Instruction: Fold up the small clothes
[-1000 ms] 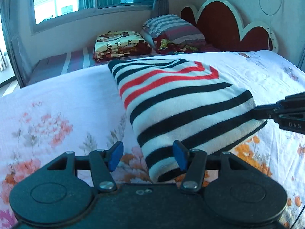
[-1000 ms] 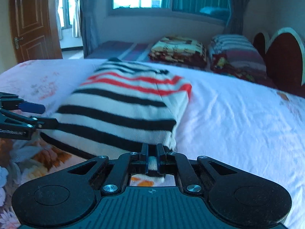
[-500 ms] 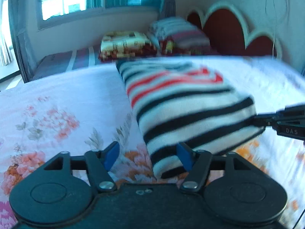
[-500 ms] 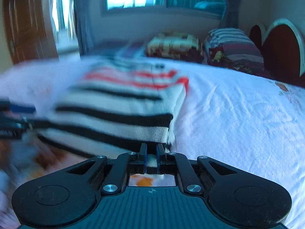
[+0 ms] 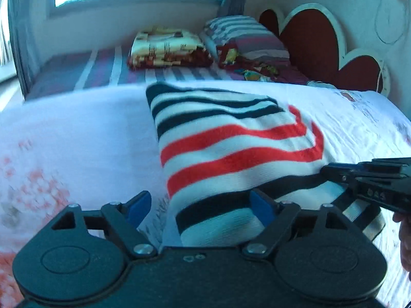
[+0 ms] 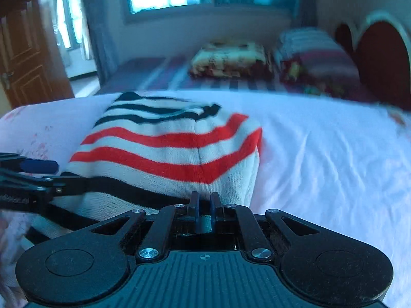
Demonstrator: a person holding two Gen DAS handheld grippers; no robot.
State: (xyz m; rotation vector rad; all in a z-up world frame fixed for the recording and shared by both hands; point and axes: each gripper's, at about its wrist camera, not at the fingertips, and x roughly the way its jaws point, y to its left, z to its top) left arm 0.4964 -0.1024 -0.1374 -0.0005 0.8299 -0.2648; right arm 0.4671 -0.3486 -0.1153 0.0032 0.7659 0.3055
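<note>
the left claw has just been spreading, its blue pads clear of the striped sweater on the bed; the right claw pinches its near edge.

A folded sweater lies on the bed; a folded blanket and pillow sit behind it.

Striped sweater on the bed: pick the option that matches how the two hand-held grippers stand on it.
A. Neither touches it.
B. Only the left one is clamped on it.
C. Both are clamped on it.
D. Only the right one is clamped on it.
D: the right hand-held gripper is pinched shut on the striped sweater hem, while the left hand-held gripper stands wide open around its corner.
</note>
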